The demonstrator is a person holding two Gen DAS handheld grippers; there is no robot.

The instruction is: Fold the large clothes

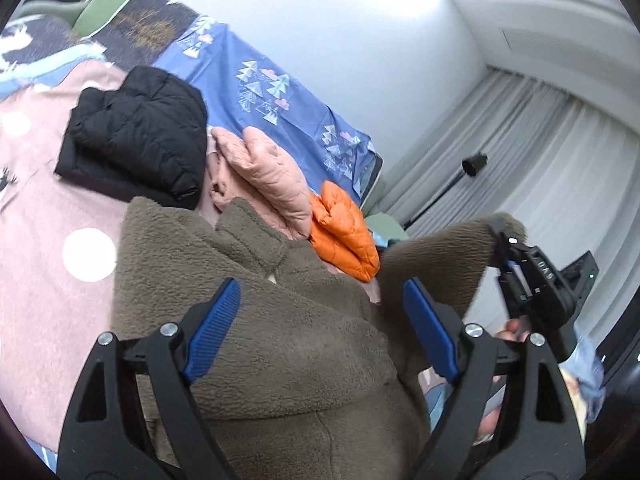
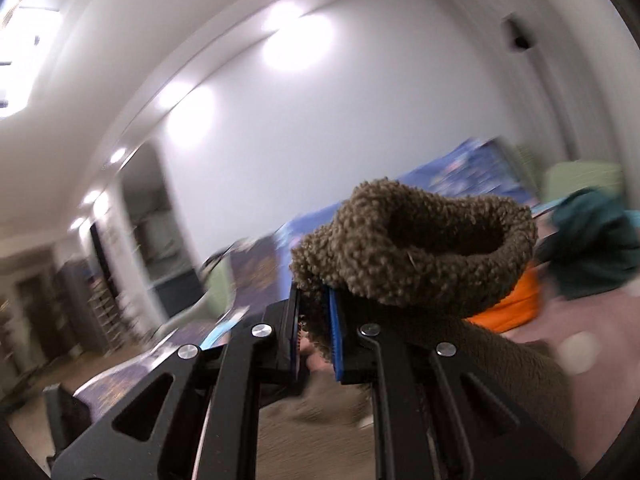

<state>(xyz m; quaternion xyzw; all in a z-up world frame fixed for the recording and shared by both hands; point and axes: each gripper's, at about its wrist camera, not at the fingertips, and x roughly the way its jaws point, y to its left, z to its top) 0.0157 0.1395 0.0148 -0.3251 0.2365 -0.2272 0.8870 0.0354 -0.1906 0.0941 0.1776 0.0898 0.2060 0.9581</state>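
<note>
A brown fleece jacket lies spread on the bed with its collar toward the other garments. My left gripper hovers over the jacket's body with its blue pads wide apart, open and pressing on nothing. One brown sleeve rises to the right, up to my right gripper. In the right wrist view that gripper is shut on the fleece just below the sleeve cuff, whose round opening stands above the pads. A person's fingers show behind the right gripper.
A folded black puffer jacket, a pink puffer and an orange puffer lie beyond the fleece on the pink bedspread. A blue patterned sheet runs along the white wall. Curtains and a black stand are at the right. A teal garment is blurred.
</note>
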